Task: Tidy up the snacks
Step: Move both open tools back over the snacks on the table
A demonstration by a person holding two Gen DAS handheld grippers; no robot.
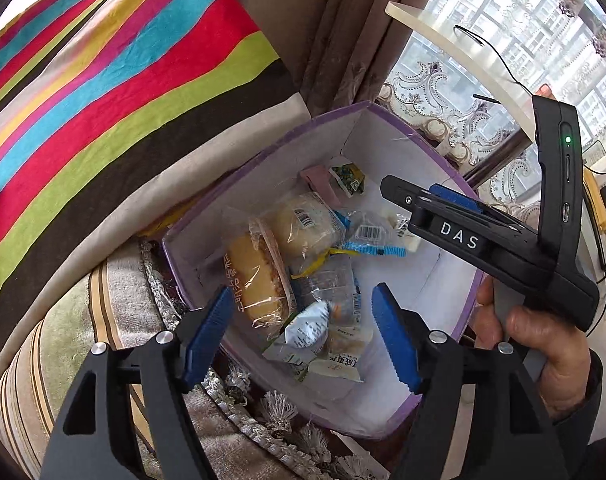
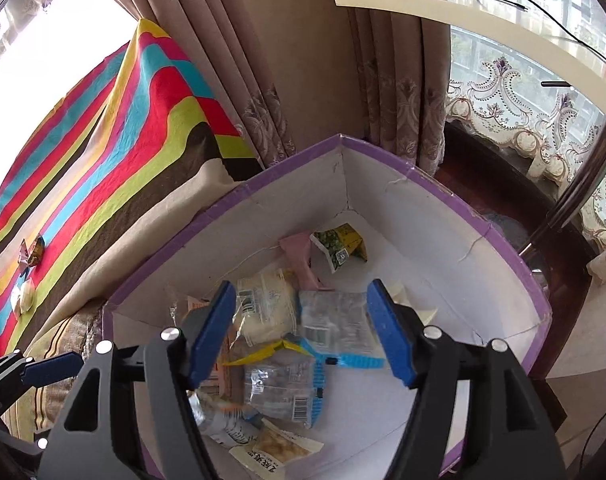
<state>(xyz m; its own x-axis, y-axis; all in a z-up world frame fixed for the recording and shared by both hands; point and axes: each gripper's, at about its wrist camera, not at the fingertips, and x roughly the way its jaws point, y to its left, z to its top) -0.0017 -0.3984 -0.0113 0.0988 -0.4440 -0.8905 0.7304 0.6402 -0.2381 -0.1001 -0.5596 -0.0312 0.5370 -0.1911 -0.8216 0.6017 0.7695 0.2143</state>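
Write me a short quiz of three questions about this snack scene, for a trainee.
1. True or false: the left gripper holds a snack.
2. Where do most snacks lie? A) in the box B) on the striped cloth C) on the shelf
3. Fill in: the box rim is ____.

Key: 1 false, both it and the right gripper are open and empty over the box. 2 A. 3 purple.

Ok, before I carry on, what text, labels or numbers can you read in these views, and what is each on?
"DAS": white letters on the right gripper body, left wrist view.
Chinese characters on the clear cake wrapper: there, but I can't read them reliably.
Barcodes and print on the other snack packets in the purple box: too small or blurred.
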